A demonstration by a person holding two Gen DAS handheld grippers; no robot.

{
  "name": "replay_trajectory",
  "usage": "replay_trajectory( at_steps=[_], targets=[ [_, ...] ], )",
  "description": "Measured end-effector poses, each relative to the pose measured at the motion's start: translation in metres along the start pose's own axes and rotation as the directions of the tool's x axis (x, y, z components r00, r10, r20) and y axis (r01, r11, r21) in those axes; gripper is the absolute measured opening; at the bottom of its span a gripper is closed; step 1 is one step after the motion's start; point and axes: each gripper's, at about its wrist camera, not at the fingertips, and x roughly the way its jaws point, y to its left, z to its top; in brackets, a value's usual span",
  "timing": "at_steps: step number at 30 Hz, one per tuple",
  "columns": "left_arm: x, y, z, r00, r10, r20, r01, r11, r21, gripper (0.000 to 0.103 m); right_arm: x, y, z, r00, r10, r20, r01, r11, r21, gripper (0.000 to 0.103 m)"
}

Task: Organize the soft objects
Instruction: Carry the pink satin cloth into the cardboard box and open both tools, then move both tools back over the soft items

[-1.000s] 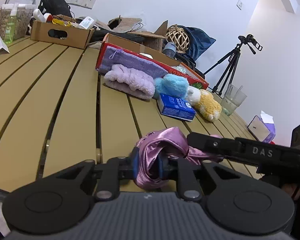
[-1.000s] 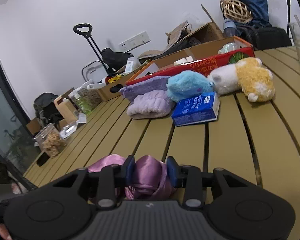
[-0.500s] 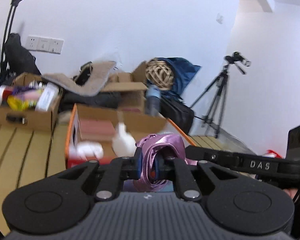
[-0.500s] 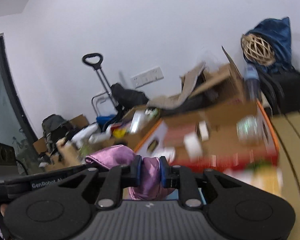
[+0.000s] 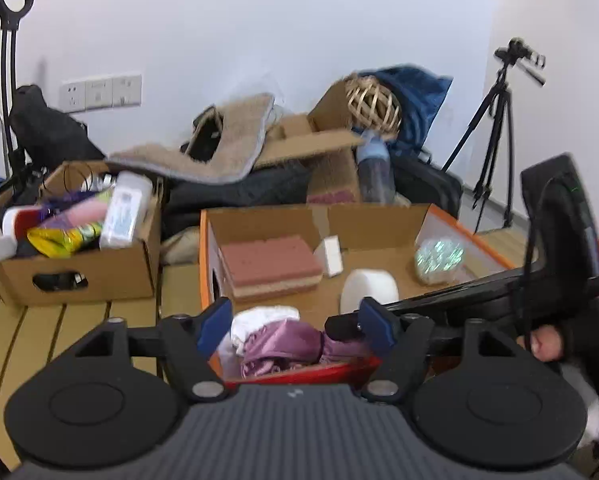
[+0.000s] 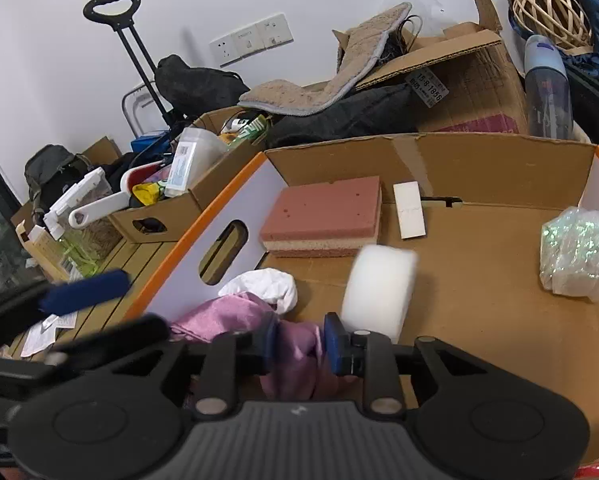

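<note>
Pink satin cloth (image 6: 299, 356), crumpled and shiny, is seen between the blue pads of the right gripper (image 6: 299, 346), whose jaws have just been widening slightly; the pads are set close against the fabric, though whether they still press on it cannot be told. The left gripper (image 5: 295, 326) is held spread wide just above the same cloth (image 5: 283, 344), its jaws having just been opening, and nothing is touched by its pads. In the right wrist view, one blue pad of the left gripper is seen blurred at the left, outside the box wall.

The cloth is lodged in the near corner of an open cardboard box with an orange rim and a white side wall (image 6: 235, 196), partly over a crumpled white fabric piece (image 6: 267, 284). Further inside the box, a brick-red sponge block with a tan underside (image 6: 323, 216) is laid flat near the far left, a small white rectangular block (image 6: 409, 210) is placed just beside it, a white foam cylinder (image 6: 379, 284) is seen blurred near the middle, and a clear bag of iridescent flakes (image 6: 575, 252) is set against the right wall.

Beyond the left wall, a smaller brown cardboard box with a handle slot (image 5: 75, 268) is filled with bottles and packets. Both boxes are borne by a slatted wooden table (image 5: 83, 320). A person's hand (image 5: 547, 342) is glimpsed at the right edge of the left wrist view.
</note>
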Motion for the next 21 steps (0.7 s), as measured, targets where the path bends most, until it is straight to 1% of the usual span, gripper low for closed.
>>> replay_trajectory(
  at_steps=[1,2,3,4,6,8,10,11,15,16,19,20,21],
  targets=[
    [-0.007,0.002,0.003,1.000,-0.003,0.012,0.003,1.000,-0.012,0.078,-0.006,0.002,0.002,1.000,-0.005,0.014,0.005,1.000,-0.003,0.032],
    [-0.015,0.003,0.007,1.000,0.010,0.026,-0.009,1.000,-0.021,0.078,-0.015,0.003,0.005,1.000,-0.009,0.029,0.009,1.000,0.000,0.035],
    [-0.024,0.003,0.012,0.999,0.024,0.038,-0.023,0.999,-0.027,0.078,-0.025,0.004,0.006,0.999,-0.012,0.044,0.012,1.000,0.003,0.041],
    [-0.032,0.002,0.016,0.998,0.032,0.046,-0.030,0.999,-0.035,0.078,-0.038,0.008,0.010,0.998,-0.011,0.058,0.011,1.000,0.000,0.043],
    [-0.052,0.000,0.023,0.997,0.043,0.061,-0.040,0.998,-0.047,0.078,-0.066,0.015,0.014,0.996,-0.013,0.084,0.015,1.000,-0.019,0.044],
    [-0.077,-0.004,0.028,0.995,0.054,0.083,-0.050,0.998,-0.049,0.081,-0.099,0.023,0.017,0.993,-0.023,0.116,0.029,0.999,-0.045,0.048],
    [-0.103,-0.010,0.033,0.993,0.056,0.101,-0.051,0.998,-0.044,0.081,-0.136,0.031,0.016,0.988,-0.038,0.149,0.049,0.996,-0.069,0.053],
    [-0.119,-0.014,0.035,0.992,0.056,0.116,-0.052,0.998,-0.039,0.081,-0.152,0.034,0.014,0.985,-0.046,0.164,0.060,0.995,-0.080,0.054],
    [-0.179,-0.029,0.041,0.983,0.060,0.171,-0.059,0.998,-0.015,0.087,-0.226,0.048,0.004,0.972,-0.074,0.225,0.102,0.988,-0.114,0.057],
    [-0.193,-0.034,0.041,0.981,0.062,0.184,-0.061,0.998,-0.010,0.089,-0.246,0.052,-0.002,0.967,-0.081,0.243,0.113,0.986,-0.122,0.058],
    [-0.235,-0.048,0.039,0.975,0.056,0.217,-0.060,0.998,0.009,0.092,-0.291,0.064,-0.018,0.954,-0.096,0.283,0.141,0.979,-0.144,0.062],
    [-0.249,-0.054,0.037,0.973,0.054,0.226,-0.059,0.998,0.014,0.096,-0.306,0.068,-0.026,0.951,-0.098,0.292,0.148,0.977,-0.152,0.062],
    [-0.259,-0.058,0.033,0.971,0.053,0.233,-0.058,0.998,0.016,0.098,-0.319,0.072,-0.034,0.948,-0.098,0.302,0.152,0.975,-0.160,0.065]
  ],
)
